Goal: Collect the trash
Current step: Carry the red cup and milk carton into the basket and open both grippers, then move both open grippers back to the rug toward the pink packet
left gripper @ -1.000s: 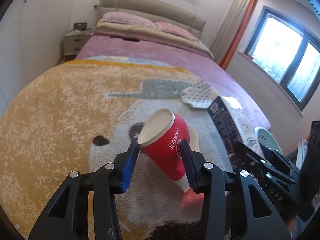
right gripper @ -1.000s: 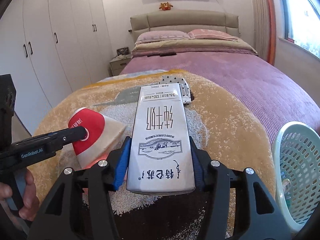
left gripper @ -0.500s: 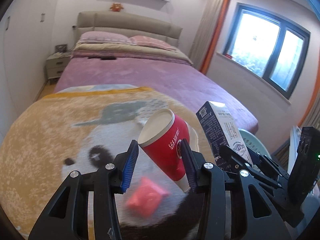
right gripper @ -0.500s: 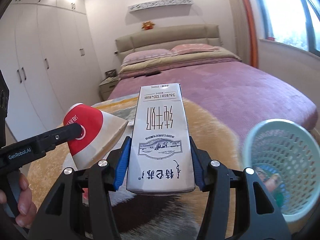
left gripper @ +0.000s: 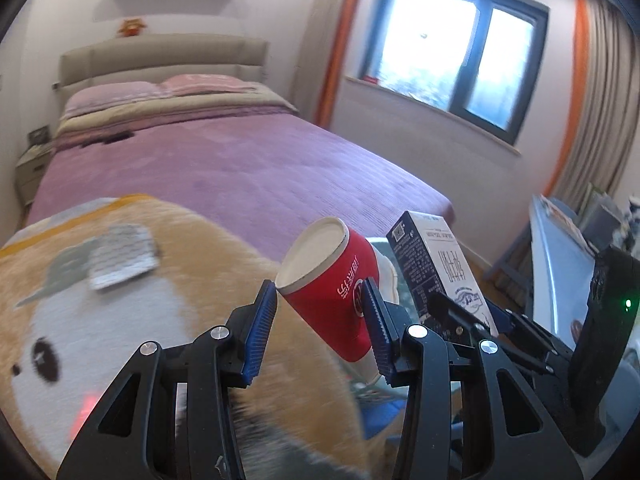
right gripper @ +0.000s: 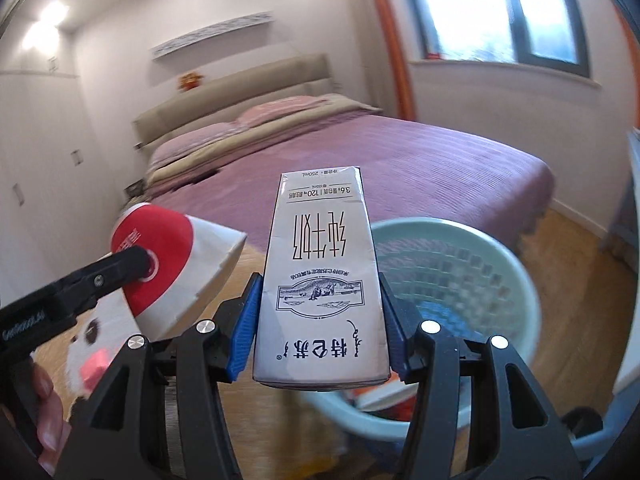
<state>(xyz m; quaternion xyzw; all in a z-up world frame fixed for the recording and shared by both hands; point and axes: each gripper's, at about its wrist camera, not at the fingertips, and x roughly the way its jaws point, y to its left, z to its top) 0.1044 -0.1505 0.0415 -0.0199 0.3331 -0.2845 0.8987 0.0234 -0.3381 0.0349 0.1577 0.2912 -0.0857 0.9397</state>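
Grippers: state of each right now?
Left gripper: shut on the red paper cup.
Right gripper: shut on the milk carton.

We look from each wrist along the fingers, tilted down over the bed [left gripper: 248, 168] toward the headboard, close behind whatever sits there; both views share bed, window [right gripper: 500, 8] and, seemingly, the blurred basket [right gripper: 472, 280]

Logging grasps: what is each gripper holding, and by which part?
Left gripper clamps the red paper cup across its side wall. Right gripper clamps the milk carton by its two narrow sides.
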